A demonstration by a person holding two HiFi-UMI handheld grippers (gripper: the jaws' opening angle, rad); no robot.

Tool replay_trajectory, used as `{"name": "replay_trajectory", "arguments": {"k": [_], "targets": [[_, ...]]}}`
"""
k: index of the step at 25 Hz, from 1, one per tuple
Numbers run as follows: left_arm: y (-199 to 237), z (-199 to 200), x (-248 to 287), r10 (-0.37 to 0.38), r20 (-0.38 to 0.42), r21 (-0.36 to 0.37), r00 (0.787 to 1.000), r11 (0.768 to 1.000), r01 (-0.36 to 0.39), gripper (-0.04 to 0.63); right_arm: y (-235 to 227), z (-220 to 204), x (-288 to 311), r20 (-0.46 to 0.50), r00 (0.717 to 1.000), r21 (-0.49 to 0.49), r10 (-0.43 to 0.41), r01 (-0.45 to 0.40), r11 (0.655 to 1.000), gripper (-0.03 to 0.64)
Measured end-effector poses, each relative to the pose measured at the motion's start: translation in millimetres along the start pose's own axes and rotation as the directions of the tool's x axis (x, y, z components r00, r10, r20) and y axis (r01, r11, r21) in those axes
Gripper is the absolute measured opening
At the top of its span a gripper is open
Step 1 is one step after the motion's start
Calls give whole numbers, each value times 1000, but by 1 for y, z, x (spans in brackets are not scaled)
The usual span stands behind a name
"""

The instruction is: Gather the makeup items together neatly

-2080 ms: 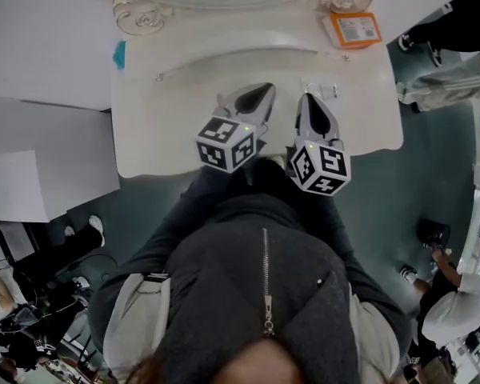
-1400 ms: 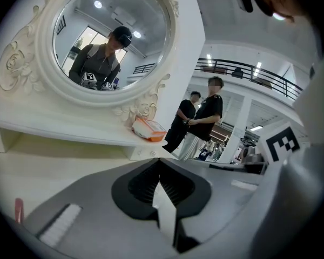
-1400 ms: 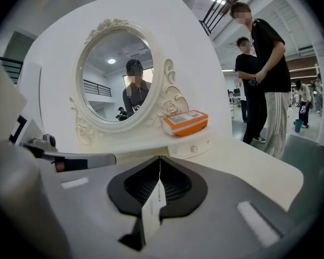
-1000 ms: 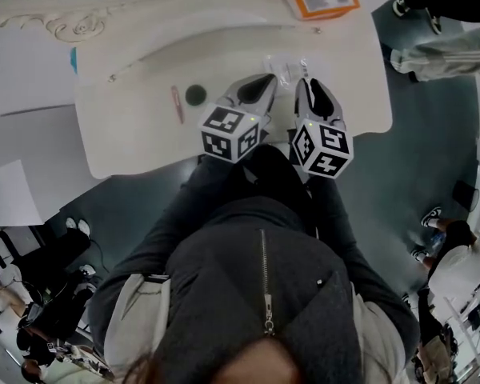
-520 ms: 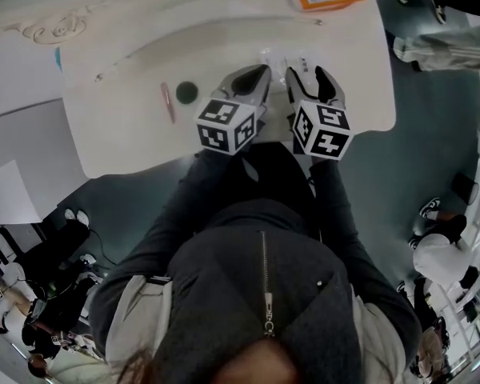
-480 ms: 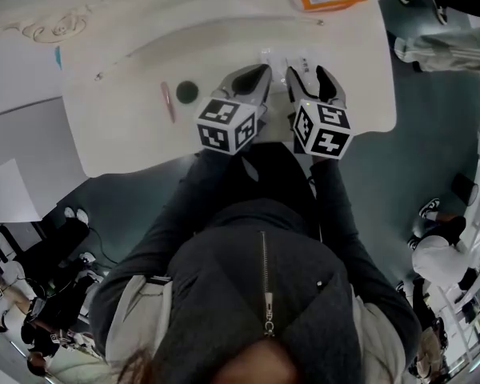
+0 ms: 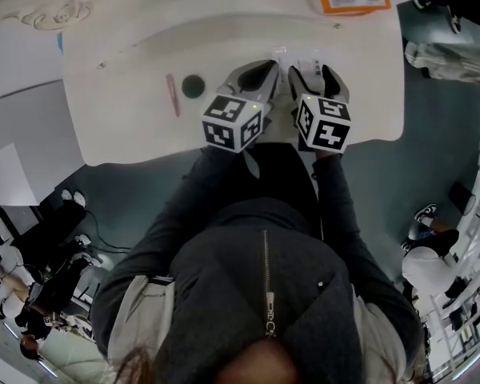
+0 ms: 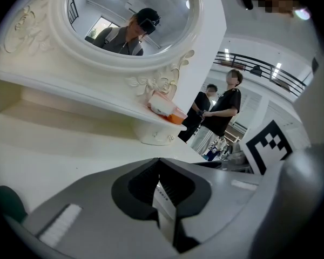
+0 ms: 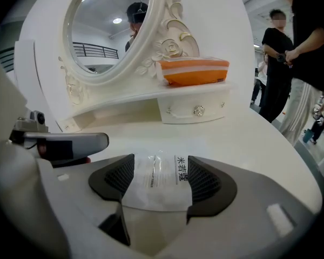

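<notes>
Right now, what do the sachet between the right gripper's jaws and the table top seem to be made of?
The sachet: thin plastic film, probably, glossy and partly see-through; it wrinkles and catches light. The table top: smooth cream-white finish with soft sheen, perhaps painted wood or laminate; undecidable.

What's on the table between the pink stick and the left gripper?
One small dark round item, close beside the pink stick and apart from the left gripper; the head view shows it.
</notes>
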State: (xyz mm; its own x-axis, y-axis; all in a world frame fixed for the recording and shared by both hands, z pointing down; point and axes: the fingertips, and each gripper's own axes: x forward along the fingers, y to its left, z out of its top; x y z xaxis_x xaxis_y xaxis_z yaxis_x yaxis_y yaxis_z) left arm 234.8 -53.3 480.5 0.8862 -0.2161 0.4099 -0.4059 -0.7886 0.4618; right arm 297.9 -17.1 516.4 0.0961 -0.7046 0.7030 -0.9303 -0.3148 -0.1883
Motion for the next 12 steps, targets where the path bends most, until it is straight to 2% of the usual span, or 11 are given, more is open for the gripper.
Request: {"name": "replay_trajectory", "arguments": {"k": [6, 12], "targets": [[5, -4, -3, 5, -2, -8, 1000, 1000, -5, 8, -1, -9, 7, -42, 998, -48, -47, 45, 998, 321], [4, -5, -5, -3, 1, -8, 1000, 1000, 3, 9, -1, -14, 11, -72, 993, -47, -90, 86, 995, 327]]}}
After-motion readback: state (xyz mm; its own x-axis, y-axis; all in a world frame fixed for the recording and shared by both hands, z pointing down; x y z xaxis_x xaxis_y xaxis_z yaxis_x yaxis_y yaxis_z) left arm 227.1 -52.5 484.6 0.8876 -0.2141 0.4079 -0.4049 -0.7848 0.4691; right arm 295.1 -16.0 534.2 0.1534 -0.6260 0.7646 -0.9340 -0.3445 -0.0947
